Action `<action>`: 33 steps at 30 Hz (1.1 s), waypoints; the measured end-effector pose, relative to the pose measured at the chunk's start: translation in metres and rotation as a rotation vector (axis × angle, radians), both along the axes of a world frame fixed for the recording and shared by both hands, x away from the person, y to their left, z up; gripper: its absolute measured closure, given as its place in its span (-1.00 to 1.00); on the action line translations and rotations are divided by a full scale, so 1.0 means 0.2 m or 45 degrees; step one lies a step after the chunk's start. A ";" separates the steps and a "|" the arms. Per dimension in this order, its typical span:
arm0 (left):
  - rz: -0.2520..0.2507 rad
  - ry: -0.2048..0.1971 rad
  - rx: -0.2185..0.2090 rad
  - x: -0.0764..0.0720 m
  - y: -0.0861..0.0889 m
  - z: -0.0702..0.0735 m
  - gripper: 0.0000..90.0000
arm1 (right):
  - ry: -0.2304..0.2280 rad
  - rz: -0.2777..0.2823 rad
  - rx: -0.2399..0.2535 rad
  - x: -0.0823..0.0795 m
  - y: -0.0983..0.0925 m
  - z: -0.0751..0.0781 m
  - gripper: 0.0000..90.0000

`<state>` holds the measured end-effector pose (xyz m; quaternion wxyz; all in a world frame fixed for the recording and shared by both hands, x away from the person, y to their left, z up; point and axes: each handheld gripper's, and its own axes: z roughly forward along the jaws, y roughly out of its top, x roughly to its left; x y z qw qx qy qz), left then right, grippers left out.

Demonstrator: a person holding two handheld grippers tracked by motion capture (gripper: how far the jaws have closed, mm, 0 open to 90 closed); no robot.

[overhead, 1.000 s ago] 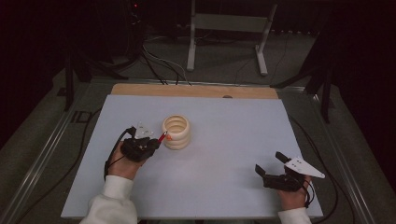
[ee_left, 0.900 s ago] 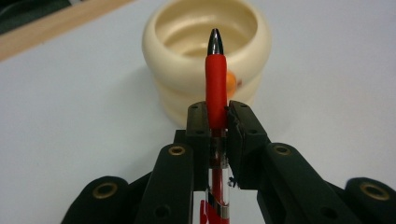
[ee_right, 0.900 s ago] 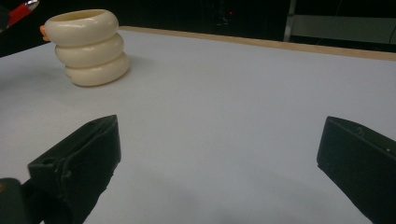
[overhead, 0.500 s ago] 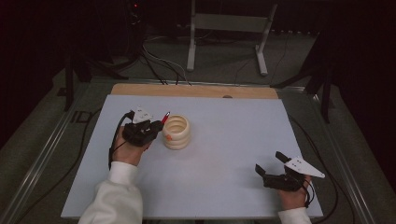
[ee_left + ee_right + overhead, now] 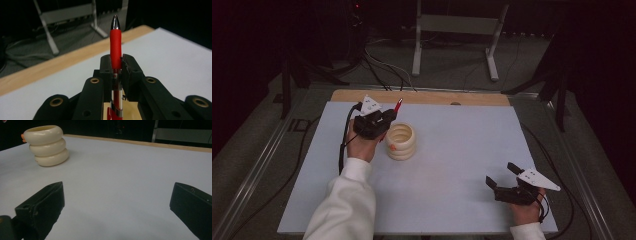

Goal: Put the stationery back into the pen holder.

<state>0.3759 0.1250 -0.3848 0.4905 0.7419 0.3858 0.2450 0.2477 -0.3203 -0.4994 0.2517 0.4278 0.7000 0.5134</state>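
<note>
- Left gripper view: the left gripper [image 5: 116, 67] is clamping a red pen [image 5: 115, 45], its rubbery grip and metal tip pointing up mid-frame.
- High view: the ribbed cream holder [image 5: 400, 141] is standing left of centre, beside the pen.
- The right gripper [image 5: 503, 176] is gaping, empty, at lower right.

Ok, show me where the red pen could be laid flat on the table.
Bare table between the cream ringed holder and the right gripper, also the far right corner. It is crowded only beside the holder, where the left gripper holds the red pen.

Red pen [image 5: 115, 47] clamped upright; cream ribbed holder [image 5: 400, 141] beside.
</note>
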 end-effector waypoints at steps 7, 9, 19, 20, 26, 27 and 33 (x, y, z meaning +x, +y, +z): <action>0.014 -0.008 0.006 0.07 -0.08 -0.05 0.79 | 0.001 0.003 -0.003 0.00 0.00 0.00 -1.00; 0.015 -0.008 -0.001 0.09 -0.10 -0.06 0.79 | 0.000 0.003 -0.003 0.00 0.00 0.00 -1.00; 0.008 0.000 0.000 0.14 -0.15 -0.20 0.78 | -0.001 -0.001 0.000 0.00 0.00 0.00 -1.00; 0.010 0.011 0.004 0.14 -0.15 -0.22 0.78 | -0.003 0.000 0.000 0.00 0.00 0.00 -1.00; 0.043 0.095 0.053 0.10 -0.13 -0.34 0.77 | -0.004 -0.005 0.003 -0.01 -0.01 0.00 -1.00; 0.034 0.109 0.047 0.09 -0.13 -0.35 0.75 | -0.003 -0.004 0.001 -0.01 -0.01 0.00 -1.00; 0.054 0.095 -0.007 0.02 -0.05 -0.31 -0.11 | -0.001 -0.006 0.000 -0.01 -0.01 0.00 -1.00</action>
